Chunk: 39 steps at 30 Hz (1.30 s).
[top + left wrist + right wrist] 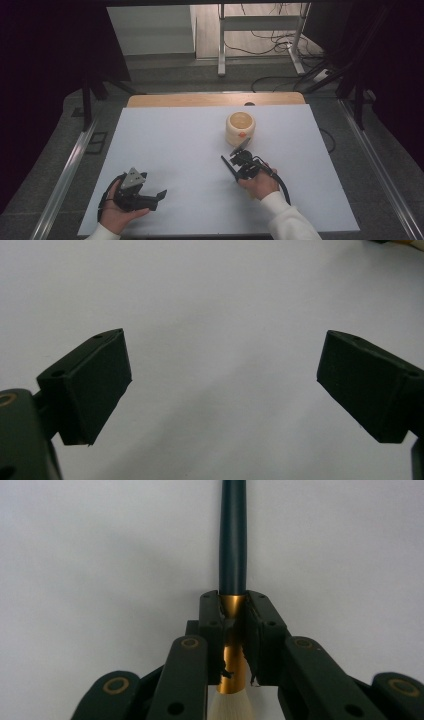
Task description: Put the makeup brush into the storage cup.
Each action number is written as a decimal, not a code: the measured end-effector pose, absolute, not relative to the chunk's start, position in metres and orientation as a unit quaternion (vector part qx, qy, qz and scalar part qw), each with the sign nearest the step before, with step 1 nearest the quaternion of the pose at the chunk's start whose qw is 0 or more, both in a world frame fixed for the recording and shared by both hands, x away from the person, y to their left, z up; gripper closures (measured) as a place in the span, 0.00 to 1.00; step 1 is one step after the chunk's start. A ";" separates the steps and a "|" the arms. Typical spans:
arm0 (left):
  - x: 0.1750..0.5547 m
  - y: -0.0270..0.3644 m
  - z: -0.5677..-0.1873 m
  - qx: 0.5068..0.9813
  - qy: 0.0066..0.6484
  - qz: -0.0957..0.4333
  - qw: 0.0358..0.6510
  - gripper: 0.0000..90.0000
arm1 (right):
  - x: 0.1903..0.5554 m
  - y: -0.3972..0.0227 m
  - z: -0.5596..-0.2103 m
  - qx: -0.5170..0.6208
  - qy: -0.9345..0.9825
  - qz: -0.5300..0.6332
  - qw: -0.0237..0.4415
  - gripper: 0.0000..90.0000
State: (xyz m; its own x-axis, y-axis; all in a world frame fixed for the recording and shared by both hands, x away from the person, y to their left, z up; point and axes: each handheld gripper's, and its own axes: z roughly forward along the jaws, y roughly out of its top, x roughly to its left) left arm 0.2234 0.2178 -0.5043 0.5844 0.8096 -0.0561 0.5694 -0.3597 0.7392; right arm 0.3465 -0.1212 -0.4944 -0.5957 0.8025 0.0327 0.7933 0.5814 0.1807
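1. Seen nearest, at the table's near left edge: left gripper, black, topped with a grey three-cornered plate, lying low in the person's left hand and pointing rightward across the white table.
2. Held wide apart in the left gripper view: its two black jaws, with nothing but bare white surface between them.
3. Found a little farther in, right of centre: right gripper, gripped by the right hand in a white sleeve, its black cable looping back toward the wrist.
4. Clamped tight in the right gripper view: jaws pressed from both sides on the gold metal ferrule of a slim brush with a dark handle and pale bristles; bristles showing low down, near the camera, handle running straight on past the jaw tips above the table.
5. Glimpsed in the high view as a thin dark stick slanting up-left from that gripper.
6. Stood just beyond the right gripper, apart from it: a squat cream-coloured round pot with an orange mark on its front.
7. Left farthest back: the table's wooden far edge.
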 end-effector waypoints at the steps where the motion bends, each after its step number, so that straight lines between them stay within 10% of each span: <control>1: 0.223 0.218 -0.504 0.808 0.427 0.161 0.372 0.09 | 0.346 -0.123 -0.494 0.450 0.888 0.091 0.022 0.88; 39: 0.224 0.216 -0.506 0.811 0.426 0.164 0.367 0.09 | 0.343 -0.142 -0.463 0.427 0.889 0.163 0.014 0.87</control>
State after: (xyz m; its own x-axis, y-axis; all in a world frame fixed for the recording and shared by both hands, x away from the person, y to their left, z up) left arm 0.2242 0.2159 -0.5059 0.5842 0.8103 -0.0463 0.5702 -0.3692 0.7339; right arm 0.3427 -0.1420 -0.4632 -0.6347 0.7643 0.1141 0.7552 0.5822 0.3011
